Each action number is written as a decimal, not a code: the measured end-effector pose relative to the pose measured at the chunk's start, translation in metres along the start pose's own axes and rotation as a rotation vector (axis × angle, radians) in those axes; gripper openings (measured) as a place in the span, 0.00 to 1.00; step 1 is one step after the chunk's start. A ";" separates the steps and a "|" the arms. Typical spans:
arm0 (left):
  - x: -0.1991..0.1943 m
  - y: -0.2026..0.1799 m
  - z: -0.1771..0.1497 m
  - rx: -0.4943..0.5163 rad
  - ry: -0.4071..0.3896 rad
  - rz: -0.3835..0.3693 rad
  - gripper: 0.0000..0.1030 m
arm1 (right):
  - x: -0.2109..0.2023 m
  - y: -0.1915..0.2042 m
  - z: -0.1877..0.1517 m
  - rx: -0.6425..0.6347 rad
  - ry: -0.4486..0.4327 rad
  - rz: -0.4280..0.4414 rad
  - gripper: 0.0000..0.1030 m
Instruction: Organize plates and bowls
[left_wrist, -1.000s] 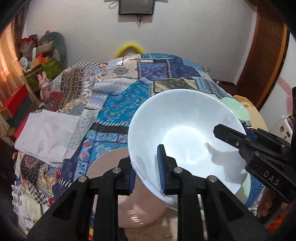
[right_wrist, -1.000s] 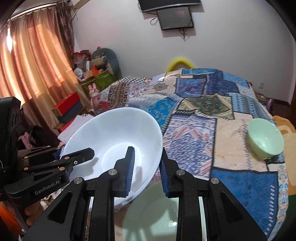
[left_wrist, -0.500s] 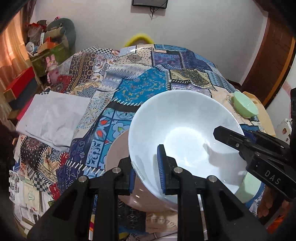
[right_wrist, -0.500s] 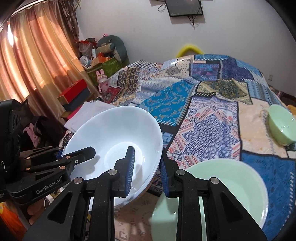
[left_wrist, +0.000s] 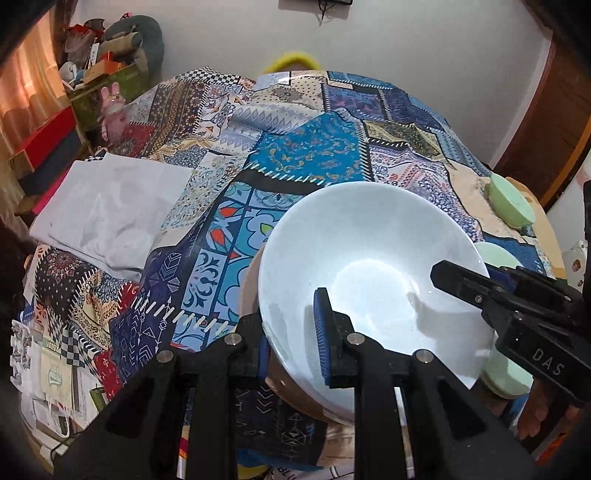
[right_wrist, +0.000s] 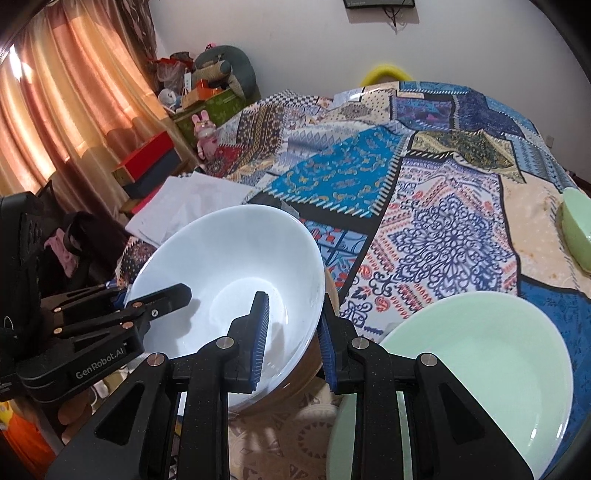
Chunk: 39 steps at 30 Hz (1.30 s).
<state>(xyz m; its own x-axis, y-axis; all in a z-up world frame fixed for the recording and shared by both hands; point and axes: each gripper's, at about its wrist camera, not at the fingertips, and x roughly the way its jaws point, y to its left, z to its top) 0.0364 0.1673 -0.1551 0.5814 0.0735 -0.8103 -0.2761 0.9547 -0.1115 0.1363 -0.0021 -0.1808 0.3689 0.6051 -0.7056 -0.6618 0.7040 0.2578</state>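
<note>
A large white bowl (left_wrist: 369, 266) (right_wrist: 229, 266) hangs tilted above a brownish plate (left_wrist: 251, 288) (right_wrist: 314, 363), which it mostly hides. My left gripper (left_wrist: 291, 325) is shut on the bowl's near-left rim, one pad inside and one outside. My right gripper (right_wrist: 293, 332) is shut on the opposite rim. In the left wrist view the right gripper (left_wrist: 465, 284) reaches in from the right. In the right wrist view the left gripper (right_wrist: 162, 299) reaches in from the left. A wide pale green bowl (right_wrist: 469, 369) (left_wrist: 506, 373) sits just right of the plate.
A patchwork quilt (left_wrist: 310, 155) (right_wrist: 436, 206) covers the surface. A small green bowl (left_wrist: 511, 205) (right_wrist: 576, 232) lies tipped near the right edge. A folded white cloth (left_wrist: 110, 210) rests at the left. Boxes, toys and a curtain (right_wrist: 62, 110) crowd the far left.
Both grippers have drawn the white bowl back toward the near edge and tipped downward. The brownish plate has slid under the bowl, and the wide green bowl has come into the right wrist view.
</note>
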 end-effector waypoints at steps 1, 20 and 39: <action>0.001 0.001 -0.001 0.004 -0.002 0.004 0.20 | 0.001 0.000 0.000 0.000 0.004 0.001 0.23; 0.009 0.003 -0.007 0.036 0.001 0.048 0.17 | 0.013 0.002 -0.003 -0.020 0.057 -0.007 0.25; -0.005 -0.018 0.002 0.115 -0.084 0.175 0.58 | -0.019 -0.011 0.000 -0.050 -0.012 -0.041 0.38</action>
<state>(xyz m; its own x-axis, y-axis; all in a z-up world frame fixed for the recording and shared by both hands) 0.0402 0.1507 -0.1476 0.5952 0.2603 -0.7602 -0.2922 0.9514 0.0970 0.1367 -0.0212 -0.1699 0.4036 0.5806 -0.7071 -0.6776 0.7090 0.1954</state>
